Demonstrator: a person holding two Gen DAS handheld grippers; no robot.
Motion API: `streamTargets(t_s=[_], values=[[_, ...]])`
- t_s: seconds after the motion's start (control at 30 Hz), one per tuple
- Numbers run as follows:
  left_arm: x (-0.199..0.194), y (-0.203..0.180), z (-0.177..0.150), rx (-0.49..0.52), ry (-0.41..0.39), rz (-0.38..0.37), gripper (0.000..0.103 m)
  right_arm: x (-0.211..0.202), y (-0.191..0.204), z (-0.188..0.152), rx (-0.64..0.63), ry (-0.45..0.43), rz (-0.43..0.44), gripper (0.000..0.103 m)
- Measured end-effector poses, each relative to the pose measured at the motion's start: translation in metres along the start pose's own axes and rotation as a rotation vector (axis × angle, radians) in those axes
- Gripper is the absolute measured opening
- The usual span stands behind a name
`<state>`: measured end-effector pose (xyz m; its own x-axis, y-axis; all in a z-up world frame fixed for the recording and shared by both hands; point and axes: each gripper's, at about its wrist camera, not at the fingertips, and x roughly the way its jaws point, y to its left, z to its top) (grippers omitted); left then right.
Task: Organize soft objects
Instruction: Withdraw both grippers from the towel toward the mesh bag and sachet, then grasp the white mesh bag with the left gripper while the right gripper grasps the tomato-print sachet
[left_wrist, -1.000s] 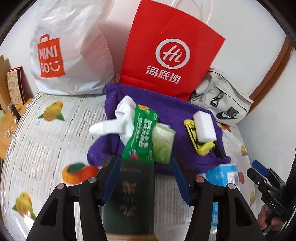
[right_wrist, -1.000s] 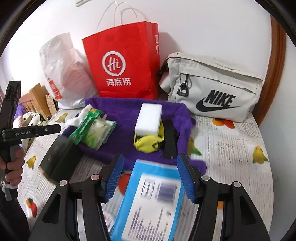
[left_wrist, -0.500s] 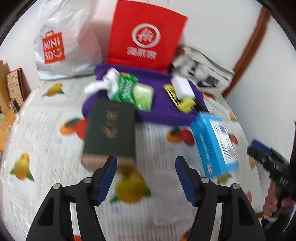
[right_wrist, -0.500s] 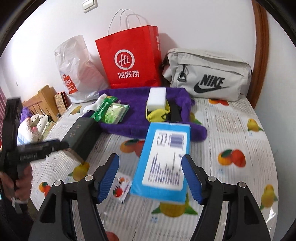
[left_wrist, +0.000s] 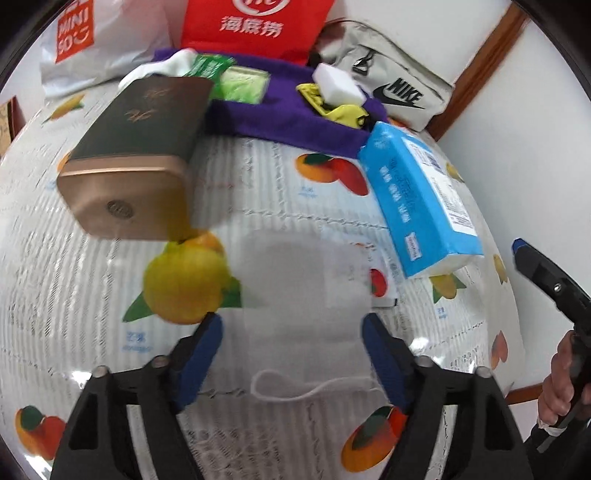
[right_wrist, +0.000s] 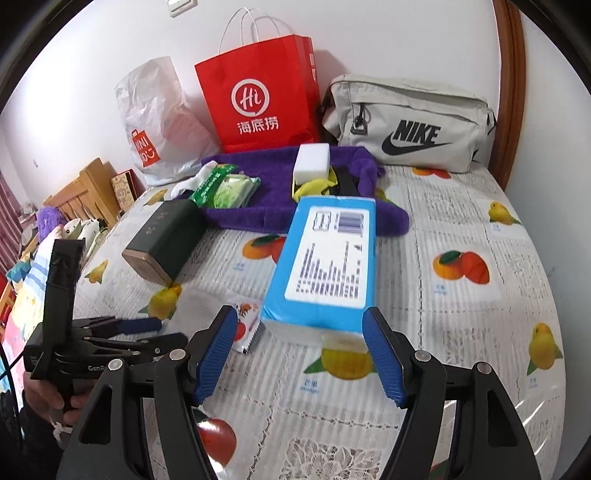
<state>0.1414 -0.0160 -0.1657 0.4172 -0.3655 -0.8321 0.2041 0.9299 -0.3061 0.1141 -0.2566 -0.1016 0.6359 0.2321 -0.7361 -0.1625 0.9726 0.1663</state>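
Observation:
A white face mask (left_wrist: 306, 291) lies flat on the fruit-print cloth; my left gripper (left_wrist: 291, 343) is open just above its near edge, one finger on each side. My right gripper (right_wrist: 301, 350) is open and empty, just short of a blue tissue pack (right_wrist: 327, 254), which also shows in the left wrist view (left_wrist: 417, 199). A purple towel (right_wrist: 273, 184) at the back carries a white sponge (right_wrist: 312, 162), a yellow item (right_wrist: 314, 186), green wipes packs (right_wrist: 229, 188) and a white sock (right_wrist: 184, 184).
A dark green box (left_wrist: 136, 147) with a copper end lies left of the mask. A small snack sachet (right_wrist: 245, 325) lies beside the tissue pack. A red paper bag (right_wrist: 258, 99), a white Miniso bag (right_wrist: 159, 125) and a grey Nike bag (right_wrist: 410, 125) line the wall.
Both grippers have pulled back toward me from the towel. The green box and the tissue pack, earlier between the fingers, now lie on the cloth. The left gripper has come down over the mask.

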Motion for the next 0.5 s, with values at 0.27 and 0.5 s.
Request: streamTargets(t_s=[0.27, 0.5], values=[[0.015, -0.028, 0.001, 0.087, -0.028, 0.092, 0.087, 0.002, -0.006, -0.005, 0.010, 0.009, -0.011, 0.070], [0.014, -0.029, 0.000, 0.163, -0.074, 0.234, 0.039, 0.004, -0.006, -0.009, 0.017, 0.022, -0.011, 0.070]])
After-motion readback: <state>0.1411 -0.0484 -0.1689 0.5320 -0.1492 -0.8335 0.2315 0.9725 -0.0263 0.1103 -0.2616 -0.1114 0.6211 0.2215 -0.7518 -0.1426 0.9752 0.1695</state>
